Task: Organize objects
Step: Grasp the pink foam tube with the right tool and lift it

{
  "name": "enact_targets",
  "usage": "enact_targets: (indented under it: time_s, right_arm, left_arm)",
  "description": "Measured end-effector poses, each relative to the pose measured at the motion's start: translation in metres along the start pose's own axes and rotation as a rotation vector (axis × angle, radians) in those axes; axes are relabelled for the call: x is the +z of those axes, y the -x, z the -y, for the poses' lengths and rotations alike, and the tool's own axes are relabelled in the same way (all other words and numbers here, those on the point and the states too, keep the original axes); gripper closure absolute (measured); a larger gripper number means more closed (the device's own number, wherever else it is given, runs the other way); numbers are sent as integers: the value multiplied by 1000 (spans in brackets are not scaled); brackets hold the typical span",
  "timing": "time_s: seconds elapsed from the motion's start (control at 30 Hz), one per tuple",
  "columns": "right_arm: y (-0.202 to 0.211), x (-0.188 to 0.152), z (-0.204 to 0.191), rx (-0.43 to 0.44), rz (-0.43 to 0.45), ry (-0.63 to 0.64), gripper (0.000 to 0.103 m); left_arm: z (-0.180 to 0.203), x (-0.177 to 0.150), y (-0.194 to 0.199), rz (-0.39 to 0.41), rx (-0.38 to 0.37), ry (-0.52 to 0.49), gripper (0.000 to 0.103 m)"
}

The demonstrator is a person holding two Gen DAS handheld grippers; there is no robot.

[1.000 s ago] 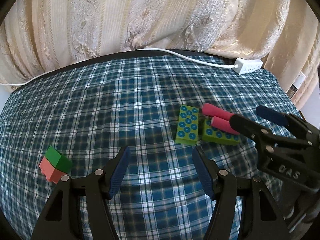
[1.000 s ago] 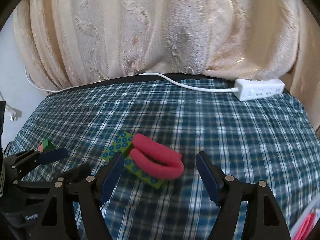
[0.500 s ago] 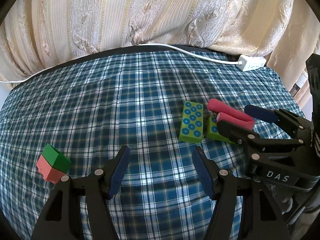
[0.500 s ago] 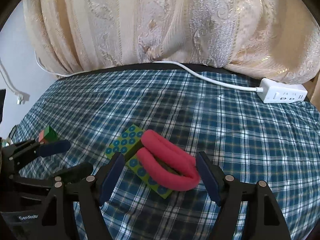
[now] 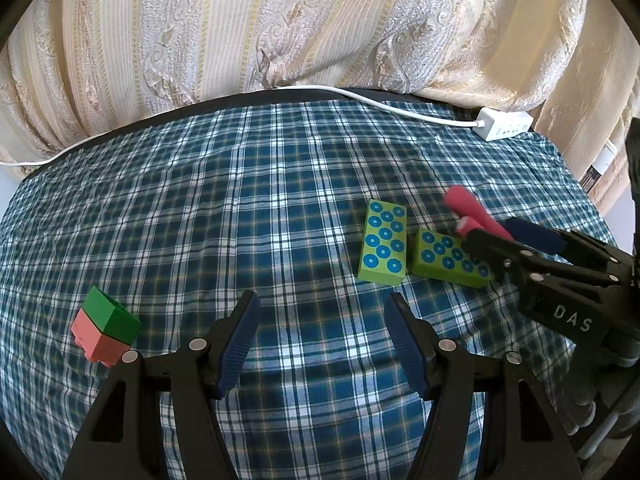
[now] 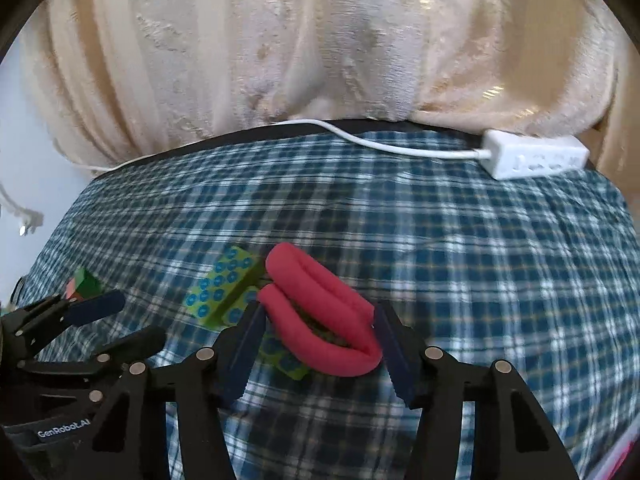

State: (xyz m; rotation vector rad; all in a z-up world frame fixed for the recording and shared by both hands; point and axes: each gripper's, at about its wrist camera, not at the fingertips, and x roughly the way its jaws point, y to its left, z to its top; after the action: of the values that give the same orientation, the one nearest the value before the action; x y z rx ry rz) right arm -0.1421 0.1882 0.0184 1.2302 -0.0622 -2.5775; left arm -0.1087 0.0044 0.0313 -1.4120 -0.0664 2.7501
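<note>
Two green blocks with blue dots [image 5: 383, 247] [image 5: 448, 259] lie side by side on the plaid cloth. A bent pink foam tube [image 6: 320, 312] lies over the right block; it also shows in the left wrist view [image 5: 468, 210]. My right gripper [image 6: 318, 346] is open with its pads on either side of the tube's bend, close to it. In the left wrist view the right gripper [image 5: 504, 236] reaches in from the right. My left gripper [image 5: 322, 336] is open and empty, above the cloth in front of the blocks. A green block stacked on a red block [image 5: 105, 330] sits at the left.
A white power strip [image 6: 534, 158] with its cable [image 5: 360, 98] lies at the table's far edge, in front of a cream curtain [image 5: 280, 20]. The plaid cloth [image 5: 240, 200] covers the whole table.
My right gripper has moved forward and down, so its pads now flank the pink tube's bend. My left gripper has barely moved.
</note>
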Motion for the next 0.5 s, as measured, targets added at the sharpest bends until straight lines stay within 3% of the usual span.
enact_targets:
  time_s: [0.27, 0.5]
  right_arm:
    - [18, -21, 20, -109, 7, -62, 44]
    - [40, -40, 26, -109, 38, -107, 44]
  left_arm:
    - [3, 1, -5, -4, 10, -17, 37]
    - [11, 8, -18, -16, 42, -40, 37]
